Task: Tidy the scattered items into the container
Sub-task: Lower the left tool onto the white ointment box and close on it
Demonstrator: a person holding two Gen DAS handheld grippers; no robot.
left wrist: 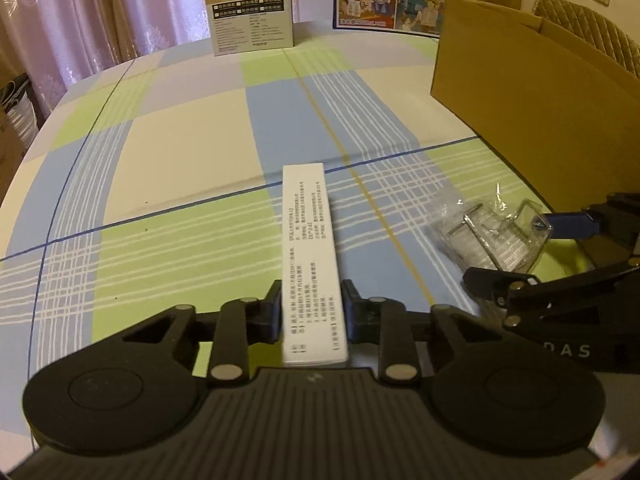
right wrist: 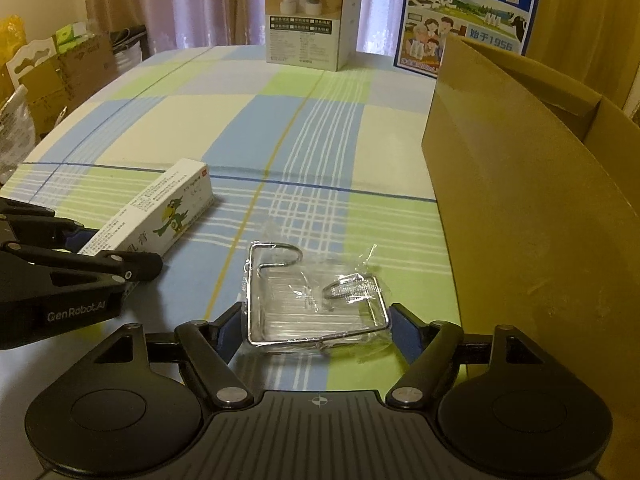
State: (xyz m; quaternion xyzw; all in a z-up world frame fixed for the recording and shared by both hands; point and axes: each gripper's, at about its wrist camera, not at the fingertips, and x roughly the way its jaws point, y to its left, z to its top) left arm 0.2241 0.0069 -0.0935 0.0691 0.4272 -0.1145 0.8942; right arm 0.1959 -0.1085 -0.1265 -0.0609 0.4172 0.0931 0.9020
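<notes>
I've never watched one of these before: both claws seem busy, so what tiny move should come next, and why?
Probably the right gripper should close on the wire rack in its plastic bag: its jaws stand open on either side of it, not yet gripping. The left gripper already pinches the long white box, and the cardboard box waits just to the right.

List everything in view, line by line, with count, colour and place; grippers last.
ointment box: one, white, lying on the cloth, between the left gripper's fingers
wire rack in clear wrap: one, silver, between the right gripper's fingers
cardboard box: one, brown, open, right side of the table
product carton: one, beige and white, far edge
milk carton: one, blue and white, far edge
tablecloth: one, blue, green and cream check
left gripper: black, shut on the ointment box
right gripper: black, open around the rack
</notes>
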